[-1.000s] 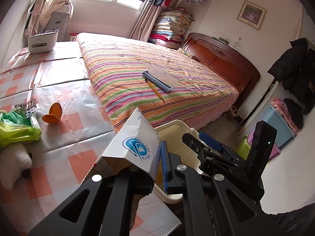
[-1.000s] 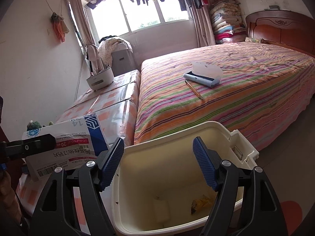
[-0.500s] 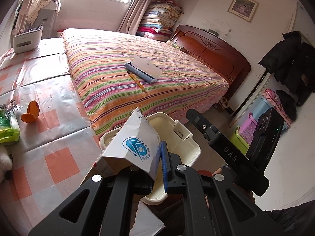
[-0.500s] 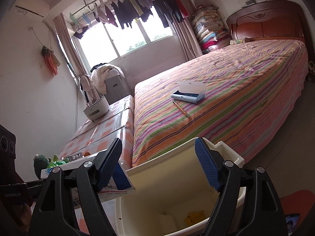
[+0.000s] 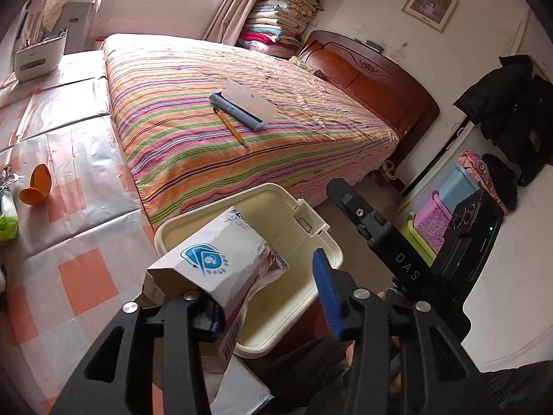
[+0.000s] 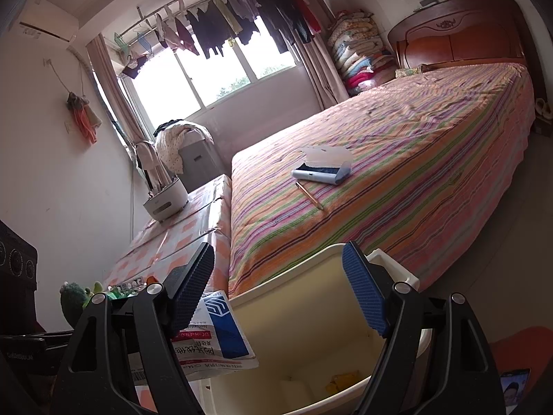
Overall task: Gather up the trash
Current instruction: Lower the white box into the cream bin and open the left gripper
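over the cream bin [image 5: 331,242], at 6 o'clock of the left view, the left gripper [image 5: 273,297] is seen with its jaws just opened wide; a crumpled white box [image 5: 214,263] lies against the left finger [image 5: 193,314] only, well apart from the blue pad of the right finger [image 5: 328,297], so it is no longer clamped. the box is tilted, its open end hanging past the bin's near rim and over the hollow. in the right view the same box [image 6: 214,332] is seen at 7 o'clock, beside the bin [image 6: 311,311] and behind the right gripper's left finger [image 6: 190,294]. the right gripper [image 6: 276,294] is held with its fingers spread wide and nothing between them but the bin's mouth below. small yellow scraps [image 6: 340,380] are seen on the bin's floor at 6 o'clock. a striped bed [image 5: 242,121] fills the middle of the left view, with a pale case [image 5: 242,103] and a pencil [image 5: 230,126] lying on it at 12 o'clock, just beside each other. at 9 o'clock a checked table [image 5: 76,159] is seen, bearing an orange peel [image 5: 34,190] and a green packet [image 5: 8,214] at the frame's edge. at 3 o'clock of the left view the black body of the right gripper [image 5: 414,263] is seen near the bin's far side
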Tool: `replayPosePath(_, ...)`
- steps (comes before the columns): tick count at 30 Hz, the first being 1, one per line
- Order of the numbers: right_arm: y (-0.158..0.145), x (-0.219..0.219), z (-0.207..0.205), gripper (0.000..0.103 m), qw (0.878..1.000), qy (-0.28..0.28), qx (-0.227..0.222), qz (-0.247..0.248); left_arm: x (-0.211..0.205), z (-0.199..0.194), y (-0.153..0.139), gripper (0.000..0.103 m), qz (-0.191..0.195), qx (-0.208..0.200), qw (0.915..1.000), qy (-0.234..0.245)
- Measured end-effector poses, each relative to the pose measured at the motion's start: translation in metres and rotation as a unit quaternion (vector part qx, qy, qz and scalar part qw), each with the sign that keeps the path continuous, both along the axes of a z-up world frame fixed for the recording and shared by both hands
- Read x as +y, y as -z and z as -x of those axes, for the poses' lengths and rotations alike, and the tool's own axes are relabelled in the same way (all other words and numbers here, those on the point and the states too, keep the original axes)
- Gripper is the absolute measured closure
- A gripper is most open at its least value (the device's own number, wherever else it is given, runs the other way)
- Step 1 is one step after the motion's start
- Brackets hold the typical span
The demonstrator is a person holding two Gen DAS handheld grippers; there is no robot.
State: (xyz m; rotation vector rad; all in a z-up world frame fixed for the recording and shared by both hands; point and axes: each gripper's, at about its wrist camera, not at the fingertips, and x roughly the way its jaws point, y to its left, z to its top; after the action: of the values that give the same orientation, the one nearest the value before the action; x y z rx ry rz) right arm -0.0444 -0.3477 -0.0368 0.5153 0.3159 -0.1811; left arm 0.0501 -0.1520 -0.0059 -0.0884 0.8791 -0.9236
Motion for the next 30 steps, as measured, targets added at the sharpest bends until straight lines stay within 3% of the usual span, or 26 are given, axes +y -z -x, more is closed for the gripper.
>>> replayPosePath(1, 0.000, 0.000, 0.000, 0.027, 1.000, -0.001, 0.001, 0.000, 0.003, 0.001, -0.002, 0.032, 0.009, -0.007, 0.9999, -0.010)
replayPosePath(4, 0.001, 0.000, 0.000, 0.027, 1.000, -0.003, 0.001, 0.000, 0.007, 0.000, -0.005, 0.029, 0.014, -0.013, 0.9997, -0.018)
replayPosePath(8, 0.000, 0.002, -0.001, 0.027, 1.000, -0.005, 0.001, 0.002, 0.008, -0.001, -0.007, 0.029, 0.022, -0.010, 0.9995, -0.018)
replayPosePath(19, -0.001, -0.005, 0.005, 0.028, 1.000, 0.009, -0.015, -0.009, -0.016, 0.014, -0.013, 0.029, -0.006, -0.038, 0.9990, 0.022)
replayPosePath(30, -0.001, -0.037, 0.024, 0.028, 0.997, 0.062, -0.034, -0.029, -0.025, 0.009, -0.011, 0.029, -0.027, -0.046, 0.9984, 0.020)
